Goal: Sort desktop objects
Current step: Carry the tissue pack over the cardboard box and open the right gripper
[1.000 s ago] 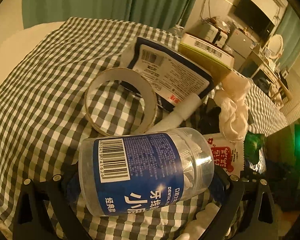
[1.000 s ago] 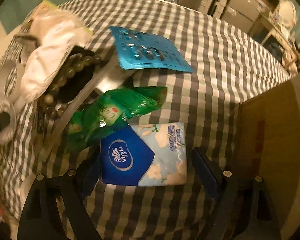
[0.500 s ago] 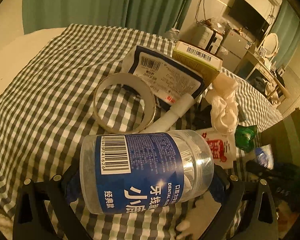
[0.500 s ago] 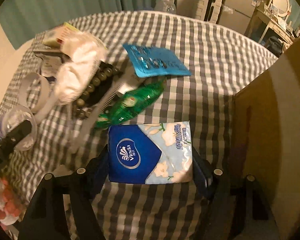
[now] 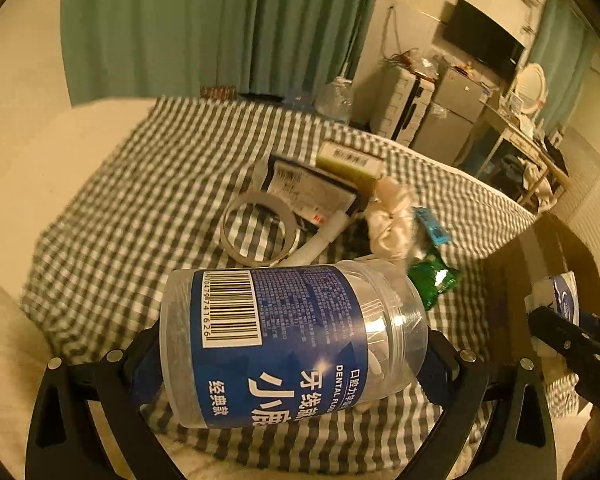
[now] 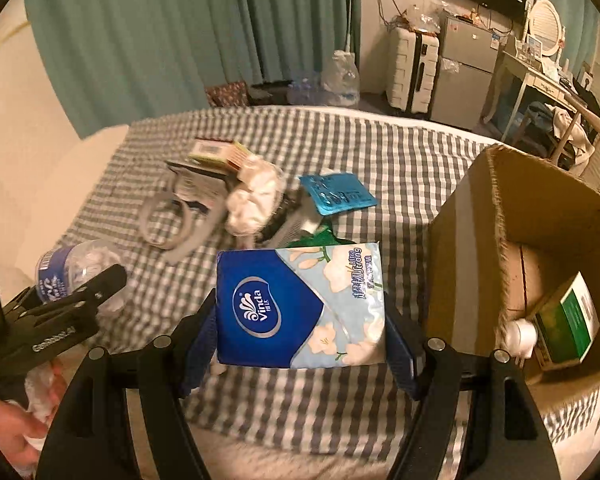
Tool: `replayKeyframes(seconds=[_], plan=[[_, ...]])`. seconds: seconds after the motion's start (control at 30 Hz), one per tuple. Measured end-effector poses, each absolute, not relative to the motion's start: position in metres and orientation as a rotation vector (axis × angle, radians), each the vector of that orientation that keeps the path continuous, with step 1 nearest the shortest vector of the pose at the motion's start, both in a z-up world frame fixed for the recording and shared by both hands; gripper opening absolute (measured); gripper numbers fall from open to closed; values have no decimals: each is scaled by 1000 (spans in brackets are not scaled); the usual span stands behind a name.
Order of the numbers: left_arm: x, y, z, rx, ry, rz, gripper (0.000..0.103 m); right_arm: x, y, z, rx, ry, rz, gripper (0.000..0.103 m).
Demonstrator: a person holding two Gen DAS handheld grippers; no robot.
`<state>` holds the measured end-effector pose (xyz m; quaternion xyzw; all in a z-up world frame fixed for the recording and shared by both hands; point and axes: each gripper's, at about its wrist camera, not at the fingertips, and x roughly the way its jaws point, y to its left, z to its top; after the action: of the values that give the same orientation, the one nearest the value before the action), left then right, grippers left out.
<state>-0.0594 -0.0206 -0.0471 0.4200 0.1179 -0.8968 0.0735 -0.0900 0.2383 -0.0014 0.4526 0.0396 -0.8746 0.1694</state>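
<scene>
Between the right gripper's (image 6: 300, 316) fingers sits a tissue pack (image 6: 300, 304), blue and pale with a flower print, pinched across its short sides and lifted clear of the checked cloth (image 6: 400, 168). It looks light and soft, a film wrapper over paper, so I'd judge it will squash rather than slip; the hold across the middle seems sensible, since a grip nearer one end could let it fold and droop. Just to the right of those fingers stands an open cardboard box (image 6: 500, 208) with a green carton (image 6: 568, 320) and a small white thing I can't identify lying inside.

Over on the left gripper (image 5: 292, 344), the fingers are closed on a clear plastic jar (image 5: 292, 344) with a blue label, lying sideways with base against one pad and lid end against the other. It is rigid and smooth, probably light, holding small white pieces; a hard round wall like that could twist or slide in the pads, so it wants steady pressure.

Ahead of both sets of fingers the rest lies in a heap: a tape ring (image 5: 258, 228), a white rag (image 6: 252, 200), a blue foil pouch (image 6: 336, 192), a green packet (image 5: 434, 280), a flat printed packet (image 5: 312, 192) and a small yellowish box (image 5: 348, 160). What is under the rag is hidden, and the dark object beside it is too blurred to name. The pack covers most of the green packet from the right side.
</scene>
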Motion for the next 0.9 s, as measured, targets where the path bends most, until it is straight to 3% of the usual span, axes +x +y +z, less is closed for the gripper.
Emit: replayKeyframes(seconds=[0.17, 0.37, 0.73, 0.9], plan=[[-38, -18, -22, 1233, 383, -2700, 102, -67, 239, 12, 1261, 87, -2486, 73], [-21, 3, 16, 1189, 275, -2737, 102, -46, 254, 36, 1233, 66, -2494, 73], [-43, 128, 134, 1075, 132, -2969, 98, -50, 357, 125, 1127, 41, -2651, 73], [-75, 180, 121, 1219, 226, -3041, 98, -64, 409, 131, 1145, 77, -2726, 73]])
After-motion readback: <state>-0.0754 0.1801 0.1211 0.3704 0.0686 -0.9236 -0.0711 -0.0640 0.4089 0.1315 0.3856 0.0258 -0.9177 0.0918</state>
